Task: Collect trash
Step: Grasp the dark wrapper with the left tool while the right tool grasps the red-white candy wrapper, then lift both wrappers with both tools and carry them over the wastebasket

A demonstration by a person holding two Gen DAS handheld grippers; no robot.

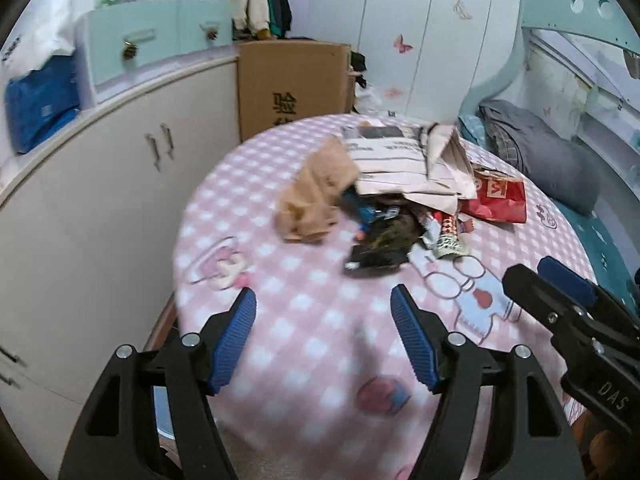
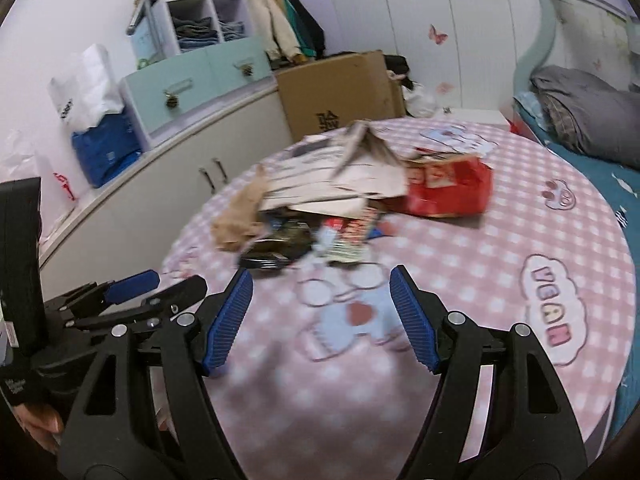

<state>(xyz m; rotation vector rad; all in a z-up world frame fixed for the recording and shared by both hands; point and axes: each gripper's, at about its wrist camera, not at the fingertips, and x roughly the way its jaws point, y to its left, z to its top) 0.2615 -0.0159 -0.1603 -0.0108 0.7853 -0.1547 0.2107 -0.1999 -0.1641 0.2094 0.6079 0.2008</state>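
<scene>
Bedroom; bed covered by a pink checked blanket with cartoon prints. White cabinet runs along one side, brown cardboard box at its far end, grey pillow near the headboard.

Trash sits in one heap mid-blanket: crumpled tan paper bag, pale printed paper bag lying flat with a flap sticking up, red paper bag, dark wrappers and small colourful packets spilling toward the camera.

Left gripper: jaws apart, nothing between them, well short of the heap. Right gripper: jaws apart, empty, also short of the heap. Each shows at the edge of the other's view, so they hang close side by side. Both views motion-blurred.

Judged stage: approach, nothing collected yet. No bin in view; the pale bag may serve as one, cannot tell.

Risks:
- Soft blanket; a low pinch could catch fabric along with a wrapper and drag the heap.
- Flat, slippery wrappers may slide out of the blue pads.
- Loose packets lie on and under one another; pulling one could scatter the rest.
- Grippers close together; reaching for the same piece could knock them together.
</scene>
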